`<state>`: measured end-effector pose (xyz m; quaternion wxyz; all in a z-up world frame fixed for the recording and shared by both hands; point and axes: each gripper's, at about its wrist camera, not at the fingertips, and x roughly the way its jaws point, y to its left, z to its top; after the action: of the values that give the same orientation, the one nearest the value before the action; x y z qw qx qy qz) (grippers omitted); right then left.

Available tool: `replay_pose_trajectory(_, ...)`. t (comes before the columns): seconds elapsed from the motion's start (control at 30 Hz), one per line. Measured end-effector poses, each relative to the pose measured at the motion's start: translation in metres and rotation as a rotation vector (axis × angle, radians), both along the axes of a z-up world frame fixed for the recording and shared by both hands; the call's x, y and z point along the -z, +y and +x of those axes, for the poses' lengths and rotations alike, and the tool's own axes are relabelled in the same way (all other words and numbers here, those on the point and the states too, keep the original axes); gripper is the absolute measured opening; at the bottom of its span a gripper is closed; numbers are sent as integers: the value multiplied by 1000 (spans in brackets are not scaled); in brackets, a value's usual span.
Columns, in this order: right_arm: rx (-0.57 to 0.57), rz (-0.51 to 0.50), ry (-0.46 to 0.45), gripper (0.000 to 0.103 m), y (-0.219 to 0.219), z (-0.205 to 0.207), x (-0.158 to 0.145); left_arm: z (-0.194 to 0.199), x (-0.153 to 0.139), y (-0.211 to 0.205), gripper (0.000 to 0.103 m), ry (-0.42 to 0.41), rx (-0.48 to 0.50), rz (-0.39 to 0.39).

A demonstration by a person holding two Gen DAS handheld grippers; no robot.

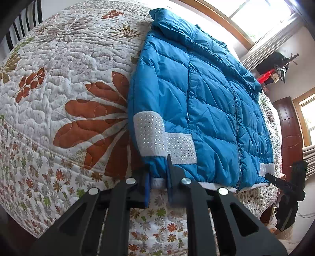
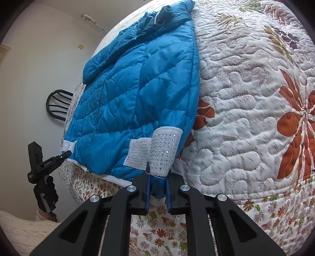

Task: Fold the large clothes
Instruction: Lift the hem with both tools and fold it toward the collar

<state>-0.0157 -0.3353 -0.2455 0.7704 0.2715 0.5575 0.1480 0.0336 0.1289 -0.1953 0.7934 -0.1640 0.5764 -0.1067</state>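
A blue quilted puffer jacket [image 1: 206, 102] lies flat on the bed, zipped, sleeves folded in along its sides, collar at the far end. It also shows in the right wrist view [image 2: 137, 94]. White studded cuffs [image 1: 149, 134] lie at the hem corners. My left gripper [image 1: 158, 177] is shut on the jacket's hem corner at its left side. My right gripper [image 2: 157, 183] is shut on the hem corner below the other studded cuff [image 2: 163, 151]. Each gripper shows in the other's view, the right one [image 1: 275, 180] and the left one [image 2: 61, 156].
The bed wears a floral quilt [image 1: 69, 88] with wide room on both sides of the jacket [image 2: 246, 118]. A window [image 1: 256, 15] and a dark wooden door [image 1: 289, 128] lie beyond. A black chair back [image 2: 59, 104] stands by the wall.
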Motion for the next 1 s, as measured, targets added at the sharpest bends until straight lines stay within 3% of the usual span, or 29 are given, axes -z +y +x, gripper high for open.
replay_pose_trajectory(0.17,19,60,8,11,-10,3,-4,1,-4,7,11,1,-23,-46)
replay_pose_trajectory(0.47,7,130,-161,10,-32,31,-79,40,-85,2,11,-196,8,-121)
replay_pose_trajectory(0.63,-7,141,-219,10,-43,77,-114,93,-115,-6,11,-255,10,-186)
replay_pose_trajectory(0.8,-32,105,-244,10,-46,132,-141,153,-138,-21,11,-322,32,-165)
replay_pose_trajectory(1.0,-30,105,-229,10,-58,199,-151,224,-145,-35,11,-331,28,-173)
